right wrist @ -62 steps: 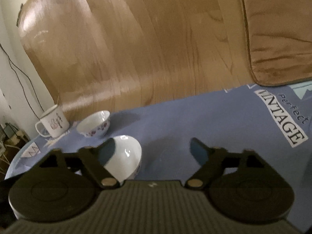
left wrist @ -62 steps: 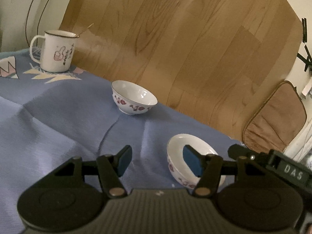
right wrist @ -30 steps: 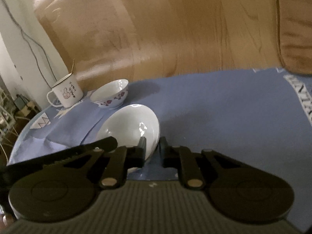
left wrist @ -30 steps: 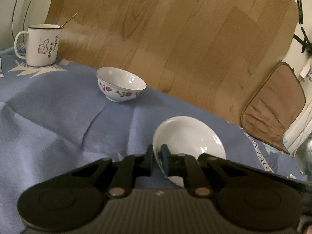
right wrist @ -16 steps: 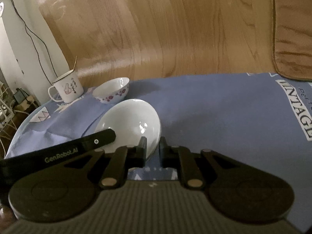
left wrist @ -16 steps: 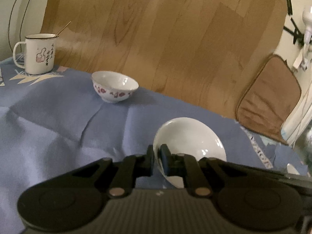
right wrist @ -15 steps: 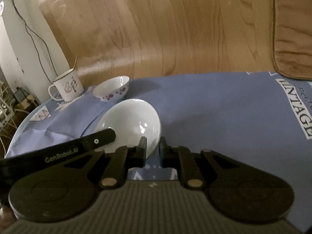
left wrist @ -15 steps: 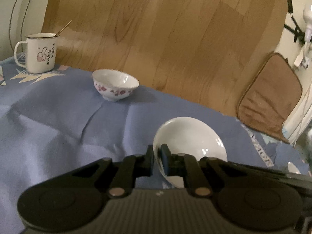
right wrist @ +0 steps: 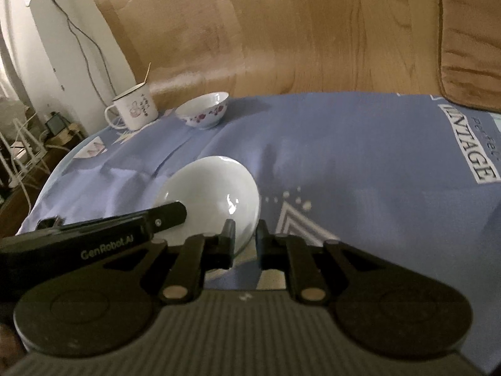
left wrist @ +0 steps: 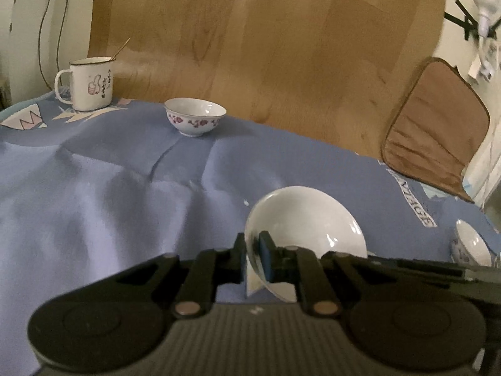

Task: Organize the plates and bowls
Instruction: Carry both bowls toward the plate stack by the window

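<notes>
Both grippers hold one white bowl (left wrist: 308, 216) lifted above the blue tablecloth (left wrist: 94, 194). My left gripper (left wrist: 252, 255) is shut on its left rim. My right gripper (right wrist: 245, 239) is shut on its right rim; the bowl also shows in the right wrist view (right wrist: 209, 194), tilted. A second bowl with purple flowers (left wrist: 194, 119) stands upright at the far edge of the cloth, also in the right wrist view (right wrist: 203, 112). A third flowered bowl (left wrist: 469, 246) stands at the right edge of the left wrist view.
A white enamel mug (left wrist: 89, 83) with a spoon in it stands at the back left, left of the flowered bowl. A wooden panel (left wrist: 266, 31) rises behind the table. A brown cushion (left wrist: 435, 125) leans at the right. Cables and shelves (right wrist: 25, 144) lie off the table's left.
Both grippers closed on the white bowl's rim and lifted it off the cloth. Since then the bowl has been carried a little towards me and lower in view.
</notes>
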